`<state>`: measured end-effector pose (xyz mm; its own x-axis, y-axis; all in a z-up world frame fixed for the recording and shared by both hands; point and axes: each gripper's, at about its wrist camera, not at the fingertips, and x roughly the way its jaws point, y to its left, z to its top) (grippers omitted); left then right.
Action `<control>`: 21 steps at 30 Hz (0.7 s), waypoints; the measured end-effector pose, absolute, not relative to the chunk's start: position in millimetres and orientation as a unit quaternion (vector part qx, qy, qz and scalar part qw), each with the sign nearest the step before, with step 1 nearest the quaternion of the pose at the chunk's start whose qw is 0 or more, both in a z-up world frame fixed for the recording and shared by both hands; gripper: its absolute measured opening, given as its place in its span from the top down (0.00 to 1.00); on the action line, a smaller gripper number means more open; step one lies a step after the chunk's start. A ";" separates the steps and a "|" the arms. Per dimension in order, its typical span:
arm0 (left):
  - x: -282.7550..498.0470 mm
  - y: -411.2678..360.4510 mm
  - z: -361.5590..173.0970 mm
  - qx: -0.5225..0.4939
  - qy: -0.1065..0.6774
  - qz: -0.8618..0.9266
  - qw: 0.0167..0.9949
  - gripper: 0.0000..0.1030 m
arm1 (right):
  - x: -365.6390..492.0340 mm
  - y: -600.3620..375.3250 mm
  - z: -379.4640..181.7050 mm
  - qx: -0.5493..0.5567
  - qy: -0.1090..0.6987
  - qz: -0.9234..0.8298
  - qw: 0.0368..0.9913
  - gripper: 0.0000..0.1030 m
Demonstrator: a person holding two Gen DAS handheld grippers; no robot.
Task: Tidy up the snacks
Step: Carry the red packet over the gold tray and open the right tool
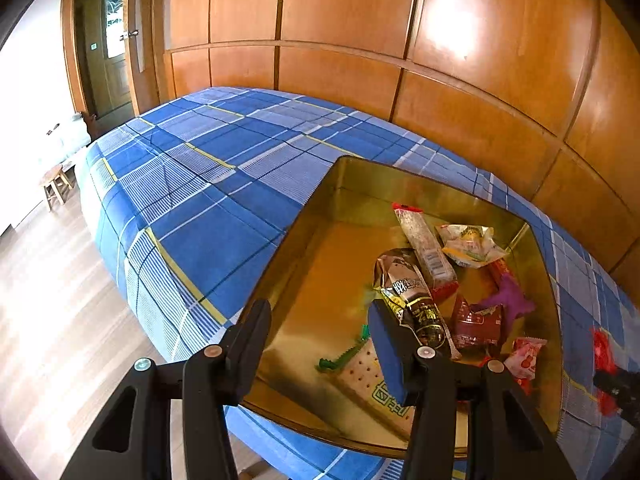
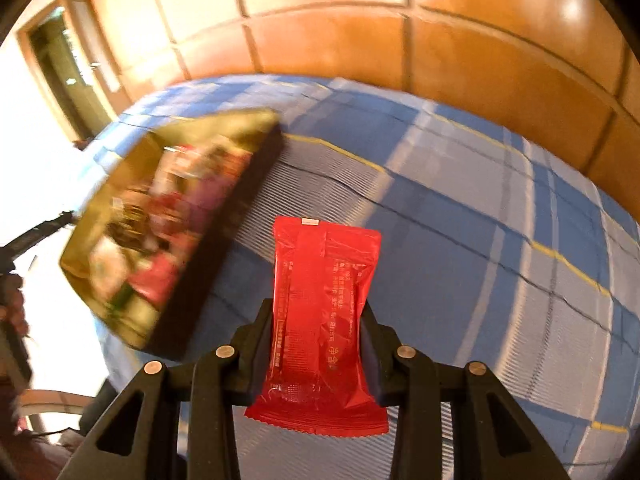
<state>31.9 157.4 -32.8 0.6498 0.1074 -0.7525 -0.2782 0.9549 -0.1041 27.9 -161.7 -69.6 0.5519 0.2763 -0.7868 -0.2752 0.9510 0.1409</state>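
Observation:
A shallow gold tin (image 1: 308,216) lies on the blue plaid bedcover (image 1: 224,184). In it are several snacks: a dark brown-and-gold packet (image 1: 416,304), a long bar with red ends (image 1: 424,248), a yellow-white packet (image 1: 468,246), a purple wrapper (image 1: 508,300) and a biscuit pack (image 1: 372,376). My left gripper (image 1: 320,312) is open and straddles the tin's left wall near its front corner, one finger outside and the blue-padded one inside. My right gripper (image 2: 316,308) is shut on a red snack packet (image 2: 326,280), held above the bedcover to the right of the blurred tin (image 2: 224,216).
Wood-panelled wall (image 1: 400,40) runs behind the bed. A doorway (image 1: 108,40) and a small wooden stool (image 1: 56,184) stand at the far left, with wooden floor (image 1: 60,300) beside the bed edge. A blurred red and black shape (image 1: 608,376) lies right of the tin.

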 end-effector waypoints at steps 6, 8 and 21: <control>31.0 155.5 -28.8 -0.105 0.399 0.099 0.905 0.50 | 30.0 -94.1 -41.0 -0.024 0.422 0.228 0.877 0.62; 30.9 155.4 -28.2 -0.105 0.399 0.098 0.906 0.50 | 33.1 -74.4 -38.1 -0.036 0.419 0.247 0.873 0.62; 31.5 163.0 -33.8 -0.113 0.404 0.100 0.902 0.50 | 54.6 -19.6 -58.8 -0.047 0.446 0.272 0.851 0.62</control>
<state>31.5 163.0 -33.8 0.6531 0.0883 -0.7521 -0.2714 0.9545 -0.1236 54.6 -19.6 -58.8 0.4540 0.4218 -0.7848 -0.5052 0.8475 0.1632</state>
